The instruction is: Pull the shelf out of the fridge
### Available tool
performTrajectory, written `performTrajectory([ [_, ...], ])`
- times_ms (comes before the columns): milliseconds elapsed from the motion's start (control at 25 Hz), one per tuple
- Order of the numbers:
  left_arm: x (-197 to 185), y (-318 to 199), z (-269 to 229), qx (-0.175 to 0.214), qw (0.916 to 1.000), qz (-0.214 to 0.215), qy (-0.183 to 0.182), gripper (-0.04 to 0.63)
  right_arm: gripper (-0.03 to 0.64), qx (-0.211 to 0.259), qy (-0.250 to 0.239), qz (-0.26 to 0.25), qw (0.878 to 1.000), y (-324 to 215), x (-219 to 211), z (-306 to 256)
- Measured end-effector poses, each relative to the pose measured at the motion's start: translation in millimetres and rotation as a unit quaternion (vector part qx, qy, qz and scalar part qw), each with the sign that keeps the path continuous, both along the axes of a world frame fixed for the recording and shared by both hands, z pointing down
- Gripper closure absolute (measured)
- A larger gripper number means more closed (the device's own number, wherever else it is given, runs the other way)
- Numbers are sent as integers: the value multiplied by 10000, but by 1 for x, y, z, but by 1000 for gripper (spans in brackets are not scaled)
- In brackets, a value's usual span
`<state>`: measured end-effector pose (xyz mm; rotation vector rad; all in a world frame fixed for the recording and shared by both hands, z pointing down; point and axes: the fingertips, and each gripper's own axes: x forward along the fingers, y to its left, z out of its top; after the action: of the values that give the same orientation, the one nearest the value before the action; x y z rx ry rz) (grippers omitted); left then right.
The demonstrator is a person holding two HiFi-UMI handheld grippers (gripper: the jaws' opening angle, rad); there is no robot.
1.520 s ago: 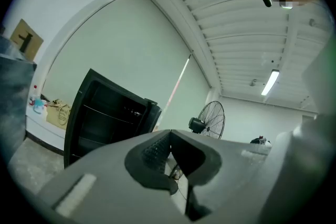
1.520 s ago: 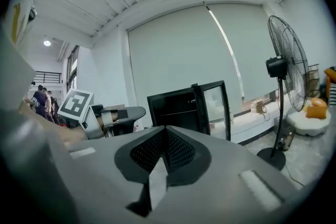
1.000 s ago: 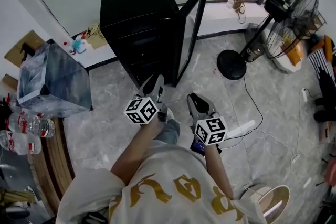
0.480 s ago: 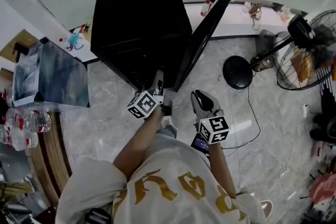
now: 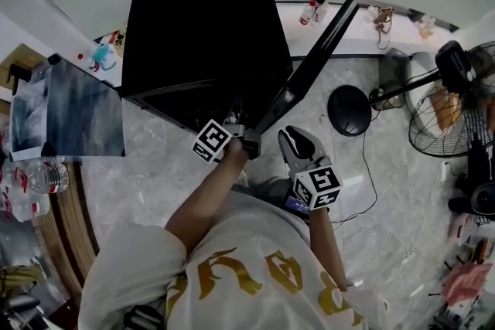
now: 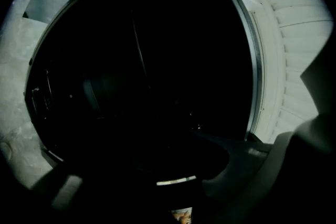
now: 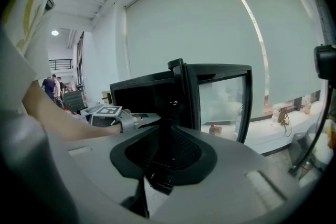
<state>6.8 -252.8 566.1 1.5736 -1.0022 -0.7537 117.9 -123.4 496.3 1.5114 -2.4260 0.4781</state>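
A black fridge (image 5: 201, 27) stands on the floor with its glass door (image 5: 309, 73) swung open to the right. My left gripper (image 5: 234, 126) reaches into the fridge's opening, its tips under the top edge. In the left gripper view the fridge's inside (image 6: 147, 71) is nearly black, and no shelf can be made out. The left gripper (image 6: 173, 170) has its jaws wide apart and opening. Only a thin bright strip (image 6: 176, 182) shows low between them. My right gripper (image 5: 296, 144) hangs back to the right of the door, jaws together, empty (image 7: 160, 136).
A standing fan (image 5: 456, 89) with a round base (image 5: 349, 110) is at the right, with a cable (image 5: 379, 182) running over the marble floor. A glass-sided box (image 5: 69, 108) stands left of the fridge. Water bottles (image 5: 31, 182) lie at the far left.
The person has stepped closer to the fridge. My left gripper has moved forward from in front of the fridge into its opening. The right gripper has stayed beside the door.
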Motion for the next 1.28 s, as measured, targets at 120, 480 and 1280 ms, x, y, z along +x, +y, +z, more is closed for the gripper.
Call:
performTrajectory([
  [120,1,-11,6,-89,9996,-164,208,354,518,-15,117,-167,9998,-9,-4,2],
  [480,2,-36,11,-111,9965,-548,624,342,515,-100,-48,-689,9976,-25,-13,7],
  [1280,2,-80,19,-66,9928,-892,802,462,525,51,-261,-1137,9932,-43,-10,5],
])
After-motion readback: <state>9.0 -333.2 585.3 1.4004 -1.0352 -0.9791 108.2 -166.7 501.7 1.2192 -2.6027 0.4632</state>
